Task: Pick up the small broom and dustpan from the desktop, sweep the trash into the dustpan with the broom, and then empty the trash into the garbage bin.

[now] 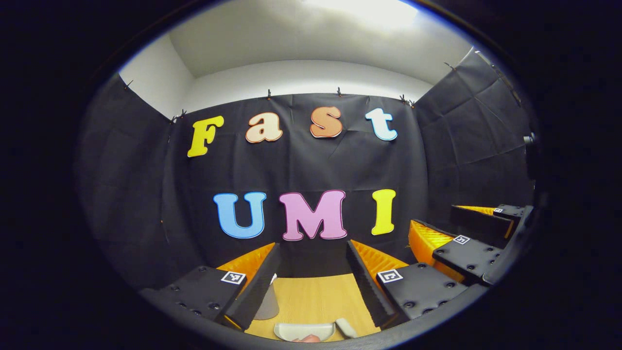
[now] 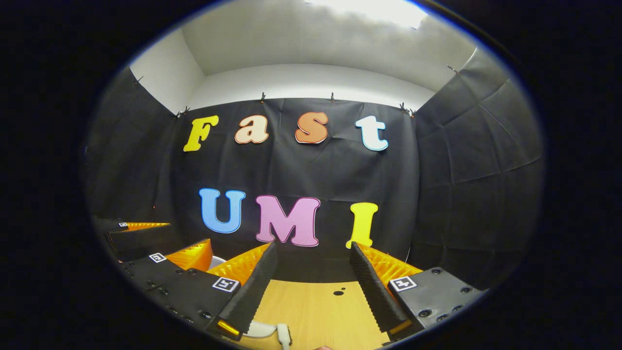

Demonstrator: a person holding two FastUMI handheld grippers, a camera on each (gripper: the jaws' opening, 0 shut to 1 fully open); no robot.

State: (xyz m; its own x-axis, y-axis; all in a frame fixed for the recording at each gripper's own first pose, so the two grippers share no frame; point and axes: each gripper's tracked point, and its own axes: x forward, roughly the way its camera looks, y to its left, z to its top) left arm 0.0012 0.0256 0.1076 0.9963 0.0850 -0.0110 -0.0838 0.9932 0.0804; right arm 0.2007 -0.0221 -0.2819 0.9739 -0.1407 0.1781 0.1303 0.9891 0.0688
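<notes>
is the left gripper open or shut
Open. In the left gripper view the left gripper has its fingers spread wide, bare desktop between them, gripping nothing.

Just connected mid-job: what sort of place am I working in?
Likely a recording booth: black cloth wall on three sides, a wooden desktop below, white ceiling above. Both grippers, left gripper and right gripper, are open.

Two grippers are above one wooden desktop (image 1: 316,296): one left gripper (image 1: 313,245) and one right gripper (image 2: 312,245). Each has two fingers (image 1: 257,287), four in all. Each finger carries one square marker (image 1: 233,277), so there are four markers. At the desktop's near edge lie two white pieces: one dustpan (image 1: 303,330) and, just beside it, one short white bar (image 1: 346,327). One grey cone-shaped thing (image 1: 268,304) stands on the desktop's left part. Two small dark spots (image 2: 338,292) sit near the desktop's middle.
</notes>
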